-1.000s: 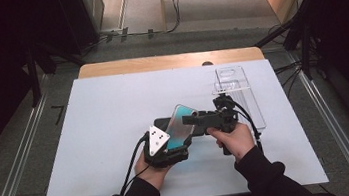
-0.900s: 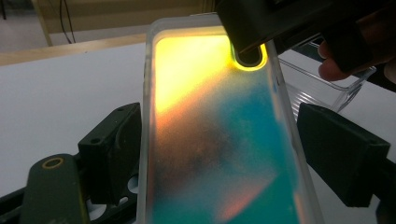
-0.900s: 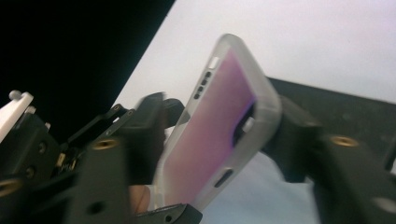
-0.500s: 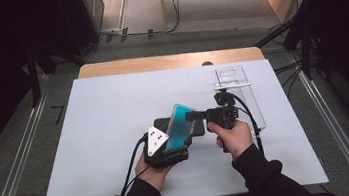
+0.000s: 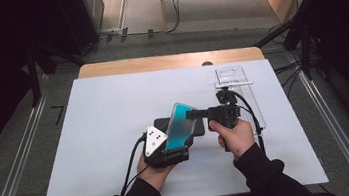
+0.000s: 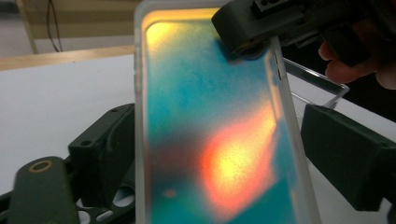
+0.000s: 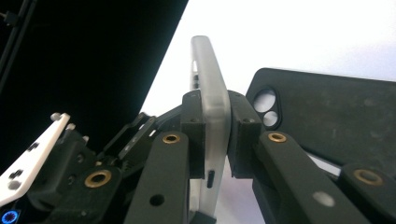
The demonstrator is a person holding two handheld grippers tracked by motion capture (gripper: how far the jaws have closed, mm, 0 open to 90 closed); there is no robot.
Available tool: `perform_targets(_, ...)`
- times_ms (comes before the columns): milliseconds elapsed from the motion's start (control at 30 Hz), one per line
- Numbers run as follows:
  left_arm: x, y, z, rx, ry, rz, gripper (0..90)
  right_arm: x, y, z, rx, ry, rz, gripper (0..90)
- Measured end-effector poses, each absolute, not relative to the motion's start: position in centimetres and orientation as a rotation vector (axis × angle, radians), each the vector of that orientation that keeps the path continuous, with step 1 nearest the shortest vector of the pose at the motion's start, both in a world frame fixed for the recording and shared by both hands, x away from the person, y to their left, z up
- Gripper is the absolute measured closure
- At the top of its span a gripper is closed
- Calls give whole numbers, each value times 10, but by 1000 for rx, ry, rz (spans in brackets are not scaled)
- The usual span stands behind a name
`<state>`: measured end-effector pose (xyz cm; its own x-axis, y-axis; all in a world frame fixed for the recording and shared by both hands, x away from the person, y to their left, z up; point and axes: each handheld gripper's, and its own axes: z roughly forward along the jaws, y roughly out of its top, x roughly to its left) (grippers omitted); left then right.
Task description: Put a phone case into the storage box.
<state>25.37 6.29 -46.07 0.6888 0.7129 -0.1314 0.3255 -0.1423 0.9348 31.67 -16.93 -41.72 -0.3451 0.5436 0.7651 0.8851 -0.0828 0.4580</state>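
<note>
A phone case (image 5: 181, 125) with a shimmering teal and orange back stands tilted above the table. My right gripper (image 5: 192, 113) is shut on its upper right edge; in the right gripper view both pads of the right gripper (image 7: 215, 126) pinch the frosted rim of the case (image 7: 210, 93). The case (image 6: 210, 140) also stands between the jaws of my left gripper (image 6: 224, 154), which have just been opening. Its right-hand pad (image 6: 345, 158) sits slightly off the case's side. A black phone case (image 5: 165, 124) lies flat on the white table underneath.
A clear plastic tray (image 5: 233, 78) sits at the table's back right, just behind my right hand. The black case (image 7: 327, 116) shows its camera cut-outs. The white table (image 5: 89, 118) stretches out to the left, with a wooden edge (image 5: 168, 62) at the back.
My right gripper moved left to the case's upper edge and shut on it. The left hand kept its place under the case.
</note>
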Motion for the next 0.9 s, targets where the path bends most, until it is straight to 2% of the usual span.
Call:
perform_targets(133, 254, 60, -457, 1783, 832, 397, 41, 314, -167, -413, -1551, -1914, -1400, 770)
perform_targets(533, 261, 70, -446, 1820, 888, 285, 42, 310, -168, -405, -1587, -2041, -1417, 770)
perform_targets(633, 261, 73, -443, 1844, 880, 249, 143, 307, -167, -402, -1596, -2120, -1422, 769)
perform_targets(767, 264, 74, -440, 1895, 871, 190, 150, 304, -165, -401, -1617, -2206, -1424, 769)
perform_targets(900, 269, 77, -438, 1938, 856, 114, 237, 302, -165, -400, -1592, -2254, -1429, 769)
